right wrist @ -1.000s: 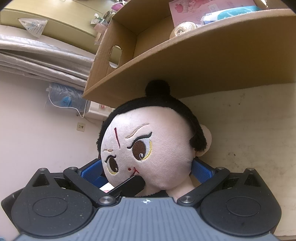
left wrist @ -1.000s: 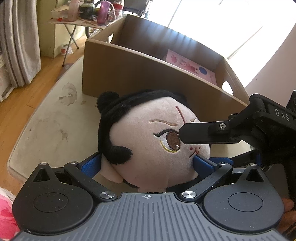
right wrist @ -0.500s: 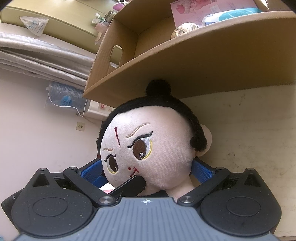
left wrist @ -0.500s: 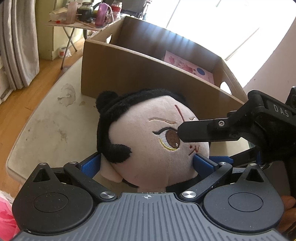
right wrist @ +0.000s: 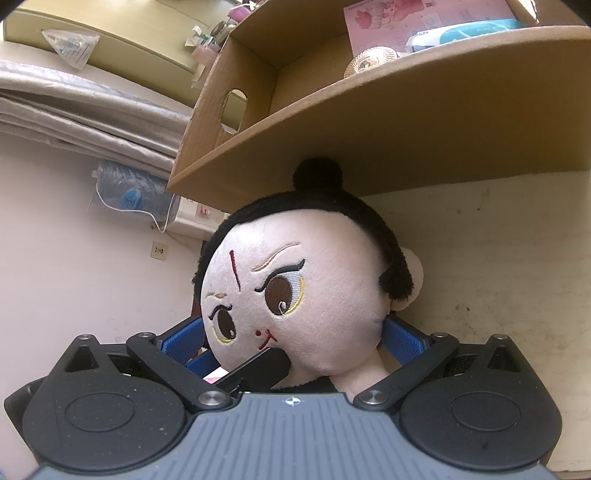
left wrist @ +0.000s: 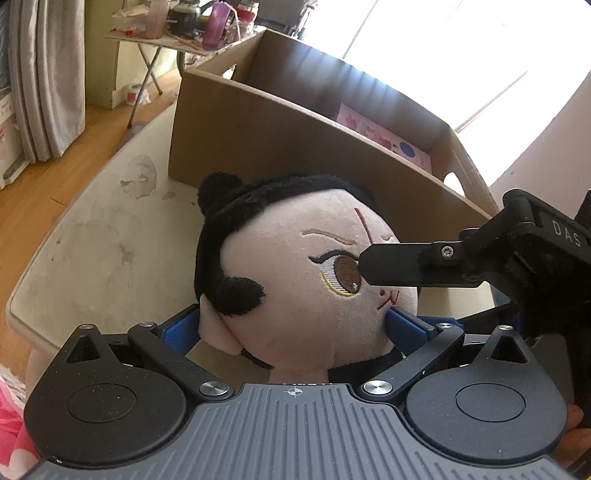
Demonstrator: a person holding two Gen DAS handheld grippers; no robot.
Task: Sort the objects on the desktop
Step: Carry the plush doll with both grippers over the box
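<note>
The plush doll [left wrist: 306, 280] is being picked up so it can go into the cardboard box [left wrist: 280, 147], which sits on the table [left wrist: 92, 236] right behind the doll, at about 12 o'clock from it. The box already has a pink card [right wrist: 413, 26] and a round woven thing [right wrist: 369, 61] inside. Both grippers are on the doll at once. The left gripper [left wrist: 295, 325] has its blue pads [left wrist: 404, 326] spread wide and pressed on both sides of the big soft head, so it is squeezing the doll. The right gripper [right wrist: 295, 338] does the same, with pads [right wrist: 402, 341] at 3 and 9 o'clock around the head. I think the next move is to lift the doll up high enough to clear the box wall, then let go inside. The head is squishy, so it could slip.
</note>
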